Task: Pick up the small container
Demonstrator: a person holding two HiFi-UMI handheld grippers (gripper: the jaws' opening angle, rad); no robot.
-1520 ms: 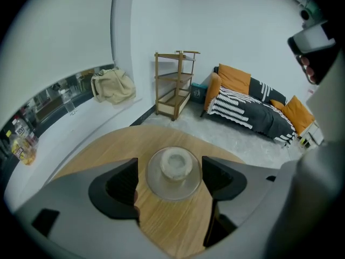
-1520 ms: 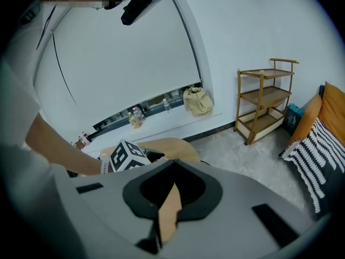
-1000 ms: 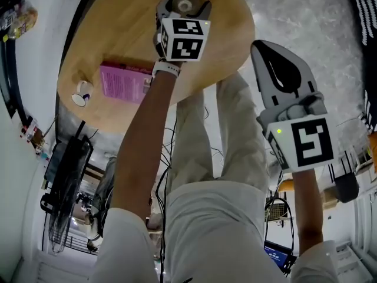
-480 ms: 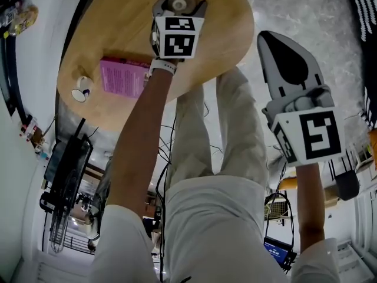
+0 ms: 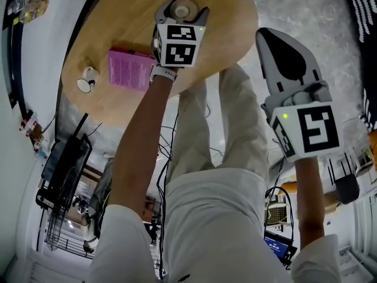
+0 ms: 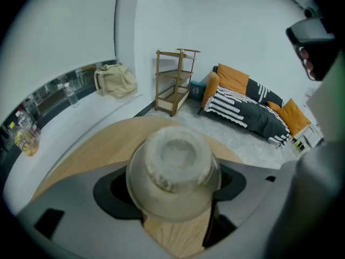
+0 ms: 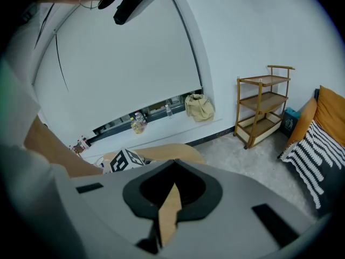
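The small container point(image 5: 184, 8) is a round translucent pot with a lid, standing at the far part of the round wooden table point(image 5: 118, 28). My left gripper point(image 5: 185, 3) reaches over the table and has one jaw on each side of the pot. In the left gripper view the small container point(image 6: 173, 161) fills the gap of the left gripper point(image 6: 173, 183), and both jaws press on its rim. Whether it is off the wood I cannot tell. My right gripper point(image 5: 268, 37) is shut and holds nothing, off the table's right edge over the floor. The right gripper point(image 7: 173, 163) shows its jaws met.
A pink book point(image 5: 131, 69) lies on the table's left part, with a small white cup point(image 5: 87, 80) on its side beyond it. The person's legs stand below the table edge. A black wire rack point(image 5: 59, 181) is at lower left. A wooden shelf cart point(image 6: 175, 80) and a striped sofa point(image 6: 248, 109) stand across the room.
The left gripper's jaws have stayed round the small container, and the whole table has shifted slightly in view. The right gripper has held its place beside the table.
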